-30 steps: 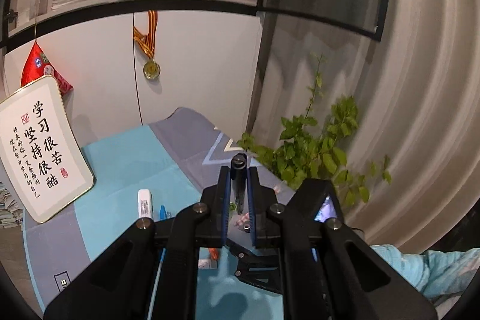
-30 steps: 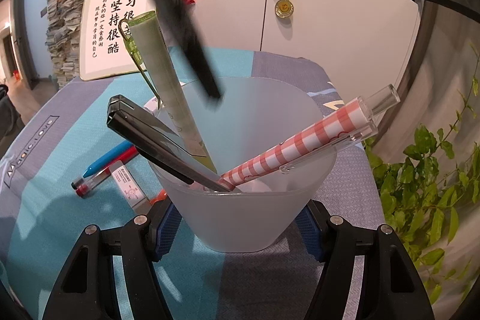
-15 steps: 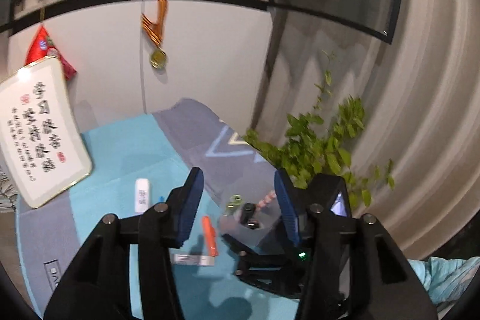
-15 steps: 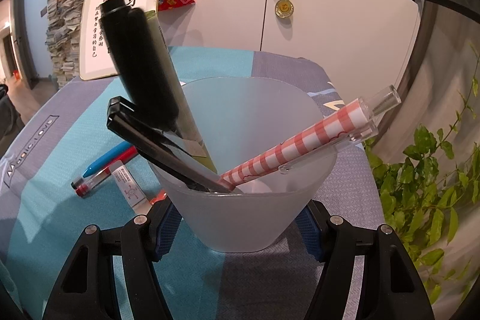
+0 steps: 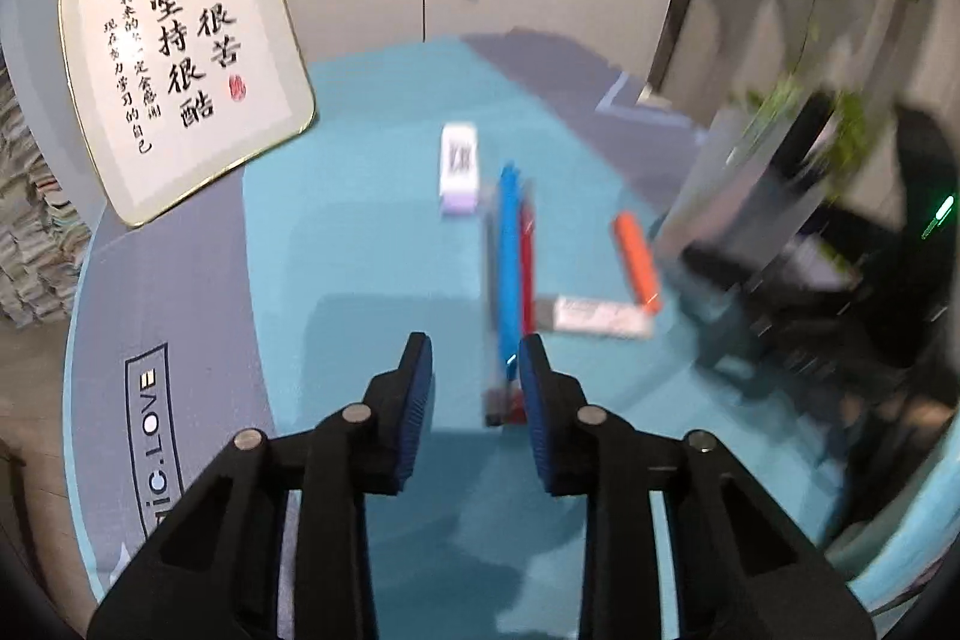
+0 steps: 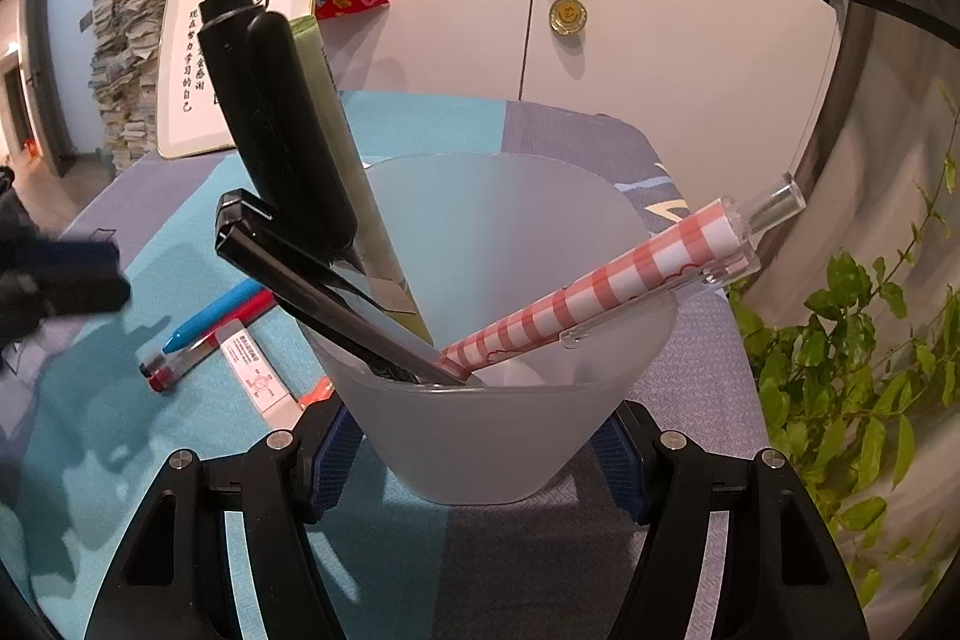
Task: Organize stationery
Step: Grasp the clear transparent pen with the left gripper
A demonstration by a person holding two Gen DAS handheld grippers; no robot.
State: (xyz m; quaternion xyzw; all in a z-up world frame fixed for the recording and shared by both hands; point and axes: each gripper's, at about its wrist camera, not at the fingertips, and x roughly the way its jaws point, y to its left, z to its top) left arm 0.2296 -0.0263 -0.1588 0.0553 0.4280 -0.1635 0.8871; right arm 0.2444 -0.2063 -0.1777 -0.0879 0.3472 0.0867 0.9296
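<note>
My left gripper point(image 5: 474, 358) hangs with jaws apart, just narrowing, nothing clamped — the blue pen point(image 5: 509, 256) and red pen point(image 5: 527, 262) lie on the mat point(image 5: 372, 244) just ahead. My right gripper point(image 6: 474, 451) squeezes the frosted cup point(image 6: 510, 430), pens inside.

Open teal cloth point(image 5: 372, 280) left of the blue and red pens point(image 5: 510, 268), room to pass there; to the right, crowded by orange marker point(image 5: 637, 253), white labelled stick point(image 5: 591, 316) and frosted plastic cup point(image 6: 504, 400) bristling with pens
</note>
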